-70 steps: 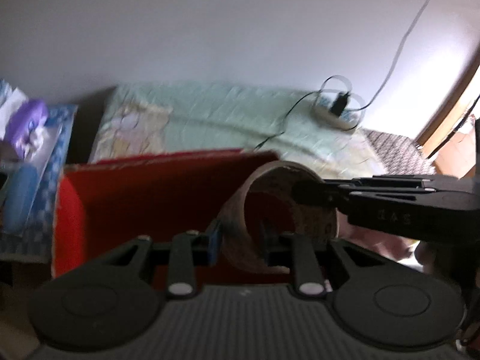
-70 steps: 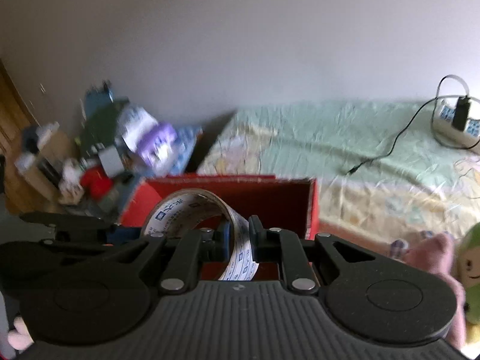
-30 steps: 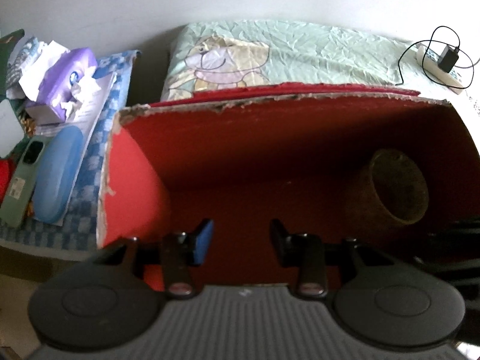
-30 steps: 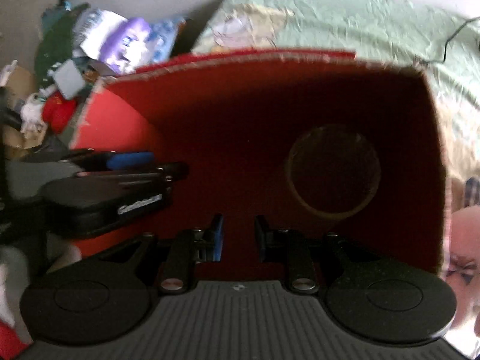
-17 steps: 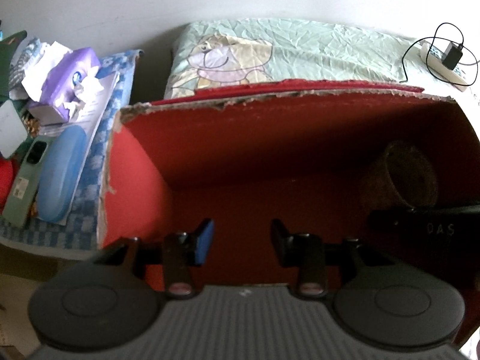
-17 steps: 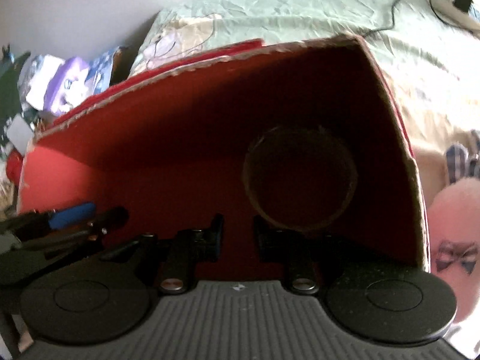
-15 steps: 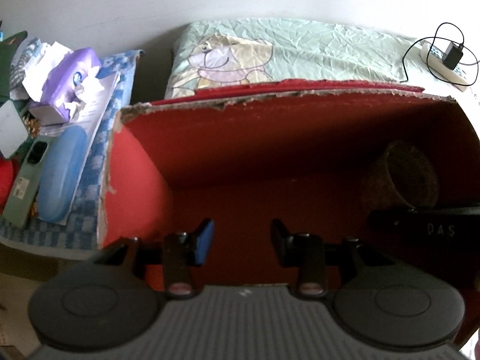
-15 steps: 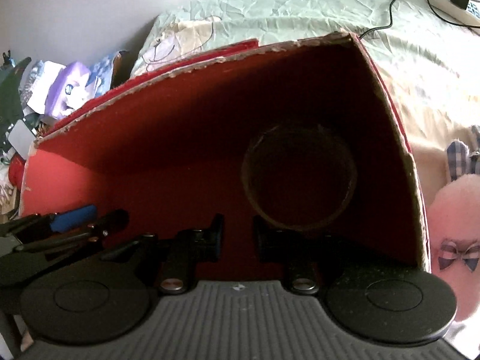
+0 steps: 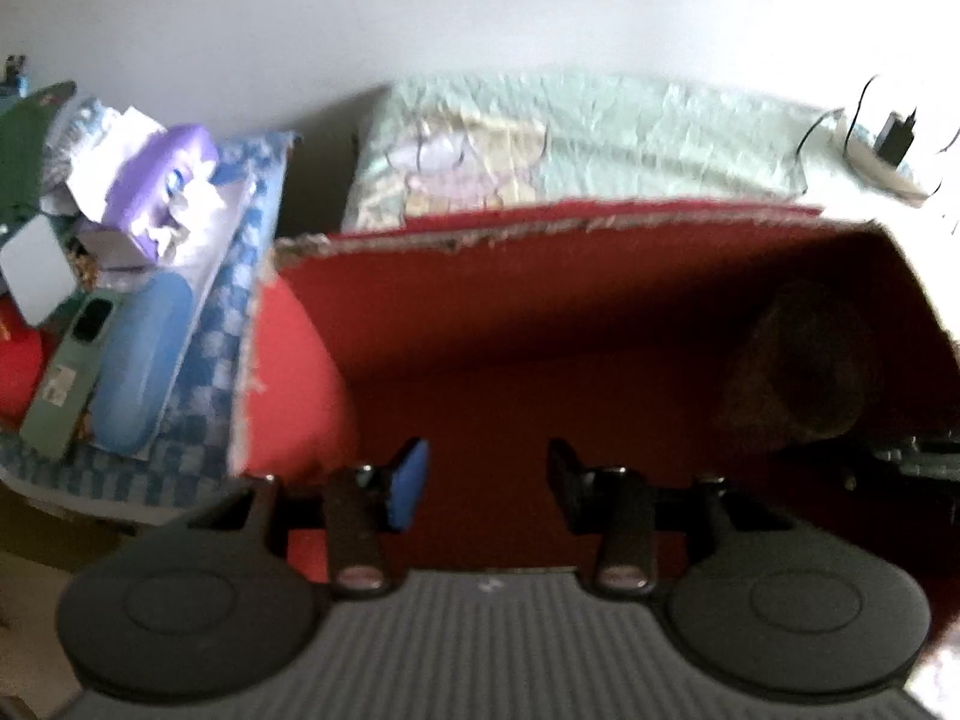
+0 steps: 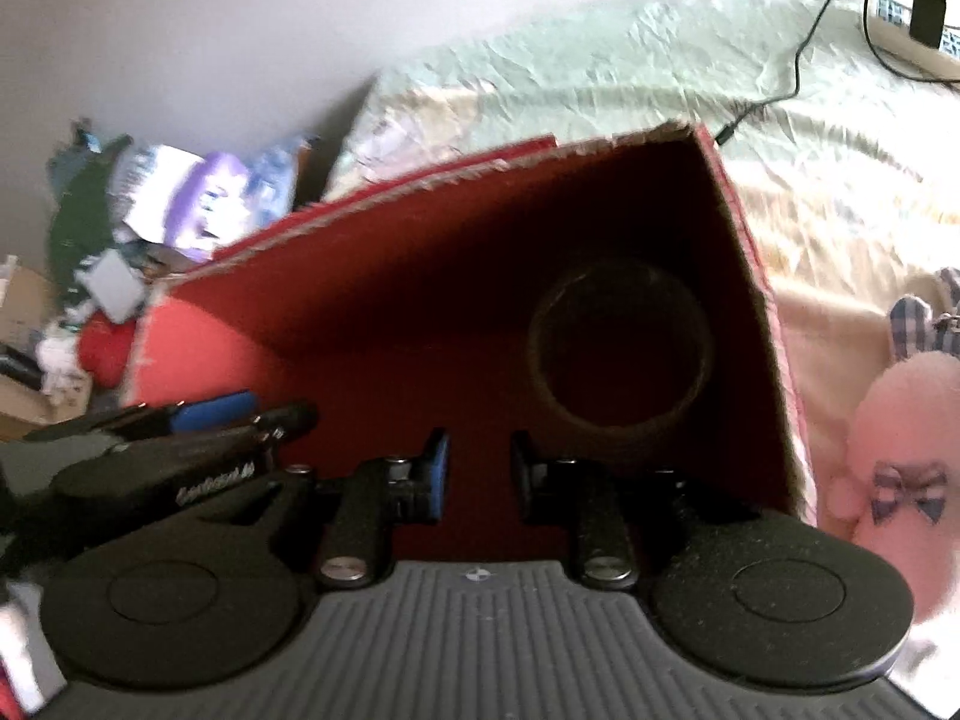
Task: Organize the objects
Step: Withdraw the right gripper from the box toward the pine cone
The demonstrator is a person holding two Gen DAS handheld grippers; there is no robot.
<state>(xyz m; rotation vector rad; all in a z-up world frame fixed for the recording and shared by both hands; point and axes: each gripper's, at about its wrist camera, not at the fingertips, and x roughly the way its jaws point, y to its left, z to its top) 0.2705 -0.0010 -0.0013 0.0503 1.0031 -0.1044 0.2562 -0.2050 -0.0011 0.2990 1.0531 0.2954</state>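
We find the tape roll (image 10: 621, 345) inside the red box (image 10: 360, 276), at one o'clock from the right gripper (image 10: 474, 471). Both the right and left gripper (image 9: 483, 480) stand parted and hold nothing.

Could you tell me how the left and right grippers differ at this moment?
The left gripper has its jaws spread wide; the right gripper has a narrower gap. The right points toward the tape roll; the left toward bare floor of the red box. Both are open and hold nothing.

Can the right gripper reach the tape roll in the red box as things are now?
Probably yes. The right gripper is open and empty, the red box has no lid, and the tape roll lies just ahead with nothing between.
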